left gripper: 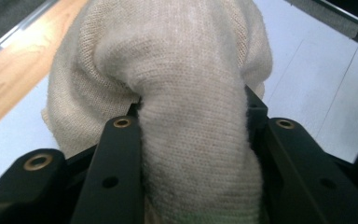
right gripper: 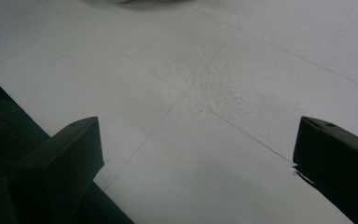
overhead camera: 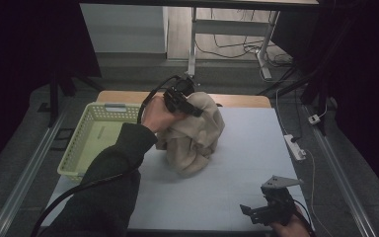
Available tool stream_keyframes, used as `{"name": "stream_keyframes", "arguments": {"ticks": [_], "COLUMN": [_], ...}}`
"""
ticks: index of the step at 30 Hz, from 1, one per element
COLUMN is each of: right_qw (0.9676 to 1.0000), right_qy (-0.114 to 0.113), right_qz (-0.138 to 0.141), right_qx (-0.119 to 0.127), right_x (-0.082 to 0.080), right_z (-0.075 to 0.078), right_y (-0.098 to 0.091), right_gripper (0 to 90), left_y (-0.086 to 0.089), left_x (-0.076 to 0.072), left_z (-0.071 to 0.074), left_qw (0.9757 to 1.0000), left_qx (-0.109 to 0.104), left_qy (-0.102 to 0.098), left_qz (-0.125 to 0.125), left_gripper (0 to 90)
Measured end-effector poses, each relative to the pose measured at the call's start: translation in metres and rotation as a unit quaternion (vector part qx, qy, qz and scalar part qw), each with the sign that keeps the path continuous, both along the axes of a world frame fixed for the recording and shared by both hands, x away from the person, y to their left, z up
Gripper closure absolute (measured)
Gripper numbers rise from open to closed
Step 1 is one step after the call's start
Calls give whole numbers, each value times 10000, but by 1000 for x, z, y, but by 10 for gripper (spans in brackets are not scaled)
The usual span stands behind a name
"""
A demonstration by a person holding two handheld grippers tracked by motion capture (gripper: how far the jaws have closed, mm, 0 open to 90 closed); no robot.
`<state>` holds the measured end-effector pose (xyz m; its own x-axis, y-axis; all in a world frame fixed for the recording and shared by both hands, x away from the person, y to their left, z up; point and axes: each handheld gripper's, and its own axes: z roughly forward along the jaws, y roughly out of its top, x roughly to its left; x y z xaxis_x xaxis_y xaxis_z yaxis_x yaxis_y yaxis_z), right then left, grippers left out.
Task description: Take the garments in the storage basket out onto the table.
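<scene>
The beige knitted cloth (overhead camera: 196, 132) hangs bunched at centre frame, its lower folds on the white bench (overhead camera: 246, 163). Your left tongs (overhead camera: 181, 102) clamp its top; the pale green basket (overhead camera: 90, 143) lies just left. Your right tongs (overhead camera: 264, 210) gape empty, lower right.

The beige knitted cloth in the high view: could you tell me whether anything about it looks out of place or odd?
Nothing looks damaged. The beige knitted cloth sits in a crumpled heap on the pale table cover, beside the yellow-green basket rather than in it. The left hand-held gripper pinches a thick fold at its top.
</scene>
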<state>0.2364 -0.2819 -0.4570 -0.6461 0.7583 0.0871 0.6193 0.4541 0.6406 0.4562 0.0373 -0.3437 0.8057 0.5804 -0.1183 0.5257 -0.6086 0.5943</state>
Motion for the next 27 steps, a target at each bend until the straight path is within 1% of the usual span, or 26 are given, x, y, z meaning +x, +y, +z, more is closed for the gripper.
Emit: {"name": "stream_keyframes", "arguments": {"ticks": [3, 8, 14, 20, 24, 27], "right_qw": [10000, 10000, 10000, 10000, 10000, 10000], "right_qy": [0, 0, -9, -2, -6, -9], "right_qz": [14, 19, 33, 32, 40, 35], "right_qx": [-11, -25, -37, -40, -53, -50], "right_x": [0, 0, 0, 0, 0, 0], "right_z": [0, 0, 0, 0, 0, 0], "right_y": [0, 0, 1, 1, 1, 1], "right_gripper": [13, 14, 13, 13, 14, 14], "left_y": [-2, -2, -1, 2, -2, -5], "left_x": [1, 3, 3, 5, 6, 5], "left_z": [-9, -20, -32, -47, -59, -71], "left_qw": [10000, 9999, 9996, 9989, 9984, 9977], "left_qx": [60, -4, 52, -59, 42, 130], "left_qy": [51, 157, 261, 458, 555, 649], "left_qz": [-12, 24, 45, 75, 118, 123], "left_gripper": [626, 621, 605, 584, 565, 544]}}
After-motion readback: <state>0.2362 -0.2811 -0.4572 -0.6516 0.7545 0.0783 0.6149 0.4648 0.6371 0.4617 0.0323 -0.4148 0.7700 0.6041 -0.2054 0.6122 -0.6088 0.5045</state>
